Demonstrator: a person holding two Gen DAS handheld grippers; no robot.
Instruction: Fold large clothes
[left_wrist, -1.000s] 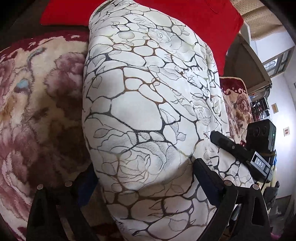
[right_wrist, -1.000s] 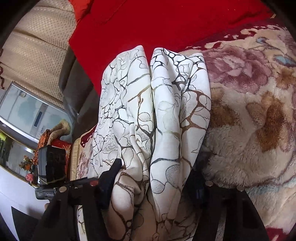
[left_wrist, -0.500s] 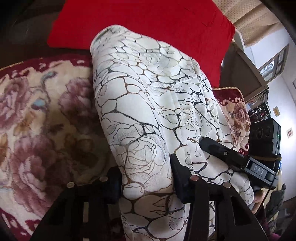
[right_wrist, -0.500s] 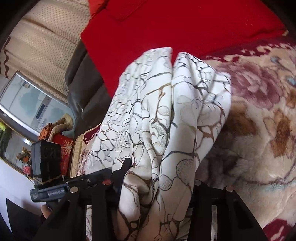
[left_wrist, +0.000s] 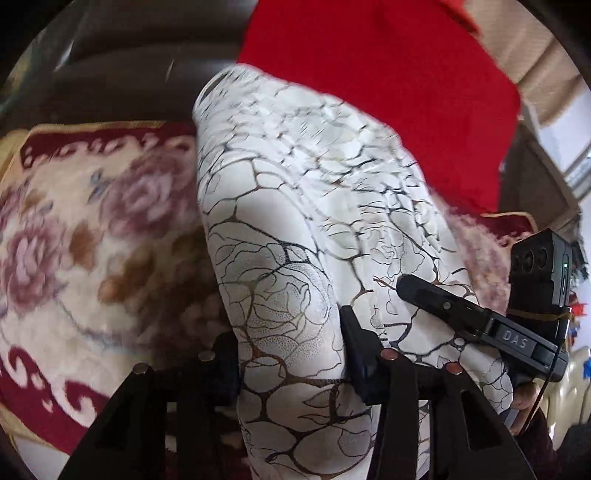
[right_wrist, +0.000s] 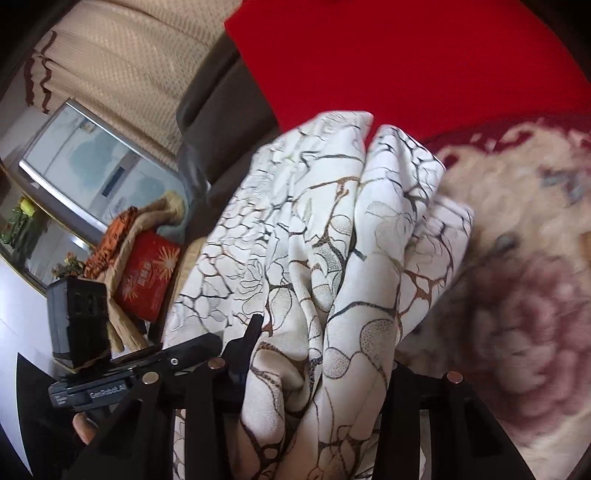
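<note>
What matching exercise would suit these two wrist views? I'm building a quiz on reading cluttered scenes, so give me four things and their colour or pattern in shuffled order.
Things:
1. garment
2. cushion
3. blanket
4. curtain

Descriptions:
A. plain bright red
B. beige, with a fine woven dot texture
C. white with a dark crackle and rose print
D. cream plush with mauve flowers and a dark red border

Pairs: 1-C, 2-A, 3-D, 4-B
</note>
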